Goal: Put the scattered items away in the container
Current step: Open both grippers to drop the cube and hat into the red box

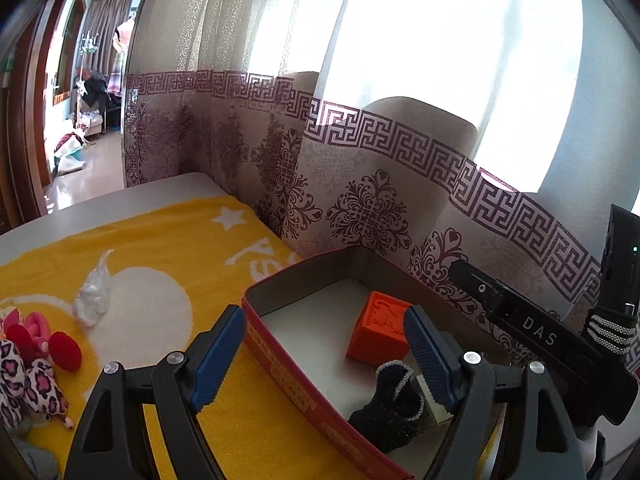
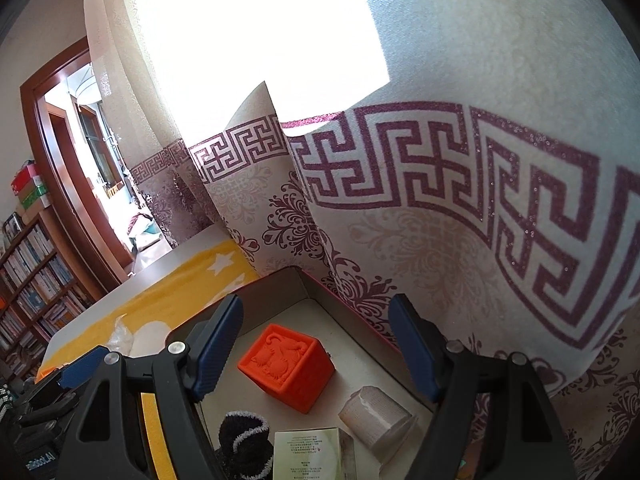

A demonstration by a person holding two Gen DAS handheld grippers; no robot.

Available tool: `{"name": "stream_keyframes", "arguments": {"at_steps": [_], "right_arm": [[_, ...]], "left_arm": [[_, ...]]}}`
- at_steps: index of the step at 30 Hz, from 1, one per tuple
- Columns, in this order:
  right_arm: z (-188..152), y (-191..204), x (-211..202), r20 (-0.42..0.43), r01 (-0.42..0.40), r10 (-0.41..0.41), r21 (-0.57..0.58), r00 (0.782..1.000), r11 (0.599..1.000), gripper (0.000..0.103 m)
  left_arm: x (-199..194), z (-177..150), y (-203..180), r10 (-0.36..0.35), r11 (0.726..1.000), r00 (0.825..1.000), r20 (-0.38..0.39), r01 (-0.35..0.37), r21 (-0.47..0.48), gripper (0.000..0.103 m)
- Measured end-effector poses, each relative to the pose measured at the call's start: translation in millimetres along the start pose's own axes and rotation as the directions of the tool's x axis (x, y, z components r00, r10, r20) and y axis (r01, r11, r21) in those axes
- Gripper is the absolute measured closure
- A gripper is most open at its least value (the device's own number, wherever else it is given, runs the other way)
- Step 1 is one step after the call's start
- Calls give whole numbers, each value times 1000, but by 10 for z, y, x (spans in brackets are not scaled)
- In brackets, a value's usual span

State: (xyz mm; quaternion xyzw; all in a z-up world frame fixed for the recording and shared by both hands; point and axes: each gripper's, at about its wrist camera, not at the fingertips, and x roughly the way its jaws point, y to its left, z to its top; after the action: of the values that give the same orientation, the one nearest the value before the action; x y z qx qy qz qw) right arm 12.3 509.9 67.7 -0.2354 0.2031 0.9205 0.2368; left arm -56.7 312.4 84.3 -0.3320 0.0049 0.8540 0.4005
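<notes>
A red tin box (image 1: pixel 280 360) stands on a yellow towel (image 1: pixel 160 240) against the curtain. Inside lie an orange embossed cube (image 1: pixel 380 332), a black sock (image 1: pixel 388 412) with a white cuff and a small pale carton (image 1: pixel 430 400). My left gripper (image 1: pixel 324 320) is open over the tin's left wall; the sock lies below, between its fingers, untouched. My right gripper (image 2: pixel 316 308) is open and empty above the tin (image 2: pixel 280 276), over the cube (image 2: pixel 288 364), sock (image 2: pixel 244 440), carton (image 2: pixel 312 452) and a white wrapped packet (image 2: pixel 376 412). A crumpled clear bag (image 1: pixel 94 296) and a pink leopard-print plush toy (image 1: pixel 24 376) lie on the towel.
A patterned curtain (image 1: pixel 360 200) hangs right behind the tin. The grey table edge (image 1: pixel 120 196) runs past the towel on the left. The right gripper's black body (image 1: pixel 520 320) reaches in from the right. A bookshelf (image 2: pixel 32 272) and a doorway (image 2: pixel 92 160) lie beyond.
</notes>
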Motion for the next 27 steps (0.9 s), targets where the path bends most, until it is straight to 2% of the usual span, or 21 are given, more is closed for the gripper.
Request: {"name": "stream_keyframes", "arguments": {"at_steps": [14,16,27], "right_arm": [[-99,231,-54,-9,-27,27,-44,1000,999,24],[-120,276,-64,-12,-34,34,-53,999,998,24],[-319,696,-122,-47,-110,104,-130,993,985,24]], "left_arm": [[-360,-127,277,99,995,995,31,-98,-23,20],[-412,-162,336,110,993,993,32,-109,-37,15],[-803,-385,794,206,973,977,54,-198,-117,13]]}}
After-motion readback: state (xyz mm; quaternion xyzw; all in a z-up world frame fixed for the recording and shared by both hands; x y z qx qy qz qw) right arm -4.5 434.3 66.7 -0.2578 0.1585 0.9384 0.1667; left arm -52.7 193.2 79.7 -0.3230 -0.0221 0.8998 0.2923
